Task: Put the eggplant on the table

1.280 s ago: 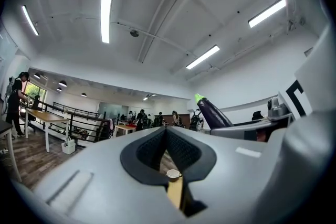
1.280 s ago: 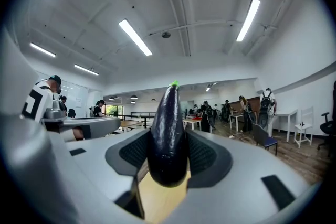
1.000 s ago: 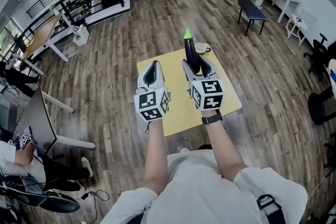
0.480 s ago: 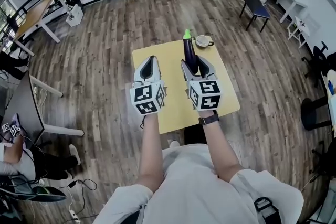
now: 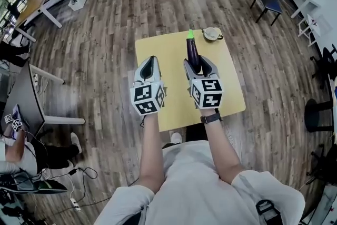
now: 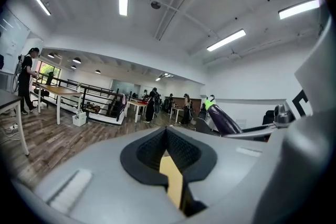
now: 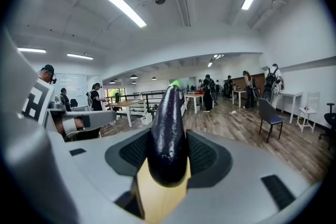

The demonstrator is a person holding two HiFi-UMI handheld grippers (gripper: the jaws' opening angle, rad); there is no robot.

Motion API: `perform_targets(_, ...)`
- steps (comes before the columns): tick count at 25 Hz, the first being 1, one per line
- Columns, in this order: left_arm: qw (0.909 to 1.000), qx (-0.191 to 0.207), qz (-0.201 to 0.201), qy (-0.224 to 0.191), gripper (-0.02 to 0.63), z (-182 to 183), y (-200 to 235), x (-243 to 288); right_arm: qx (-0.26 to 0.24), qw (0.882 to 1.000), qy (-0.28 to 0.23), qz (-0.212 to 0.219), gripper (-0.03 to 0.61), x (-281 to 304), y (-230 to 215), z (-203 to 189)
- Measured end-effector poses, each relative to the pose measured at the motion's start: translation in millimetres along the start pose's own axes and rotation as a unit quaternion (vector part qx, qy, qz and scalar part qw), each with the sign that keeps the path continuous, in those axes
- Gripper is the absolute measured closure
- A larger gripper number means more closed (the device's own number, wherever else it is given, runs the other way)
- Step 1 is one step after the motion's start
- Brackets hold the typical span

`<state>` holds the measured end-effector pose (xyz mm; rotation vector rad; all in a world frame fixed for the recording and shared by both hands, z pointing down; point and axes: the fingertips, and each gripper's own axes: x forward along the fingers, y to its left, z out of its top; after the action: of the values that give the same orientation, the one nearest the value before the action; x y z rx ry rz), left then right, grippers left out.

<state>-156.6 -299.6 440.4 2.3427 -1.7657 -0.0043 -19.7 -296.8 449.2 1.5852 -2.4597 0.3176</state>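
Right gripper (image 5: 195, 62) clamps eggplant (image 5: 192, 51) over table (image 5: 158, 50); left gripper (image 5: 151, 61) closed, empty. Lower onto bare centre, clear of upper-right cup (image 5: 211, 33), then release.

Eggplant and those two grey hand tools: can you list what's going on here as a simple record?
Held item: dark purple eggplant with a green tip, pointing away from the person
Right gripper: fingers closed on the eggplant
Left gripper: fingers shut, nothing between them
Surface: square yellow table, beneath both grippers
Also on table: white cup on a saucer, at the far right corner
Task status: eggplant apparently not yet set down
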Motion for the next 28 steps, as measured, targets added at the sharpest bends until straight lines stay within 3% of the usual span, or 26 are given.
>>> perform_targets(7,0.9992,-0.012,-0.007,0.036,0.606,-45.6,-12.3,15.6,0.013,0.999,0.04,0.002,0.367,7.5,-15.3,-41.4)
perform_targets(28,0.9923,-0.028,-0.004,0.12,0.604,-112.4,-25.6,65.2,0.038,0.989,0.145,0.012,0.367,51.5,-55.1,-122.4)
